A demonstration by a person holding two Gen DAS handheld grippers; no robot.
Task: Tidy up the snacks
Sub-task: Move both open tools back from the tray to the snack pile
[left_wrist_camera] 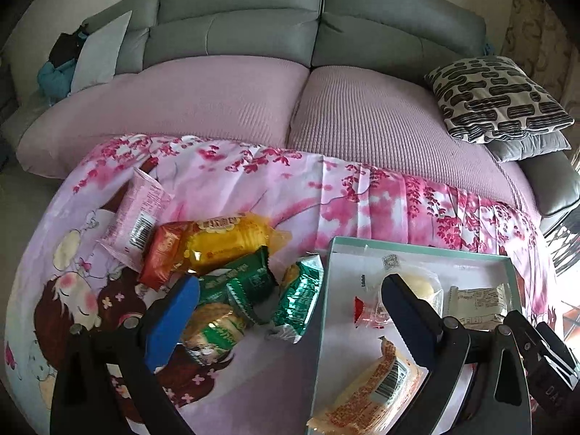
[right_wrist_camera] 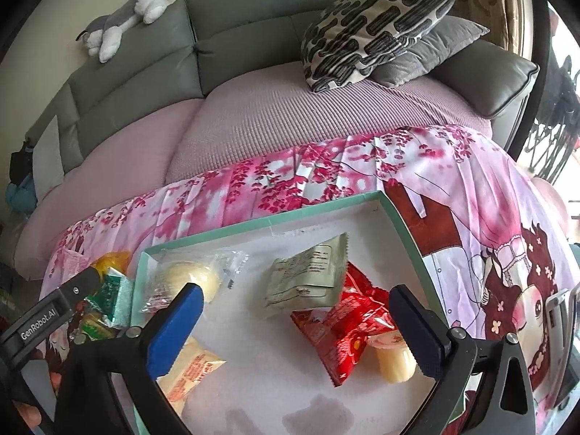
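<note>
Red packet half-hides jelly cup | orange packet cropped, maybe bread

In my left view a heap of snack packets lies centre-left on the cloth, the tray right of it, sofa behind.

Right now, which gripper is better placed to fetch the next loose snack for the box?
Left. The left gripper hangs open over the green packets still outside the box; the right gripper is open over the box's interior.
</note>
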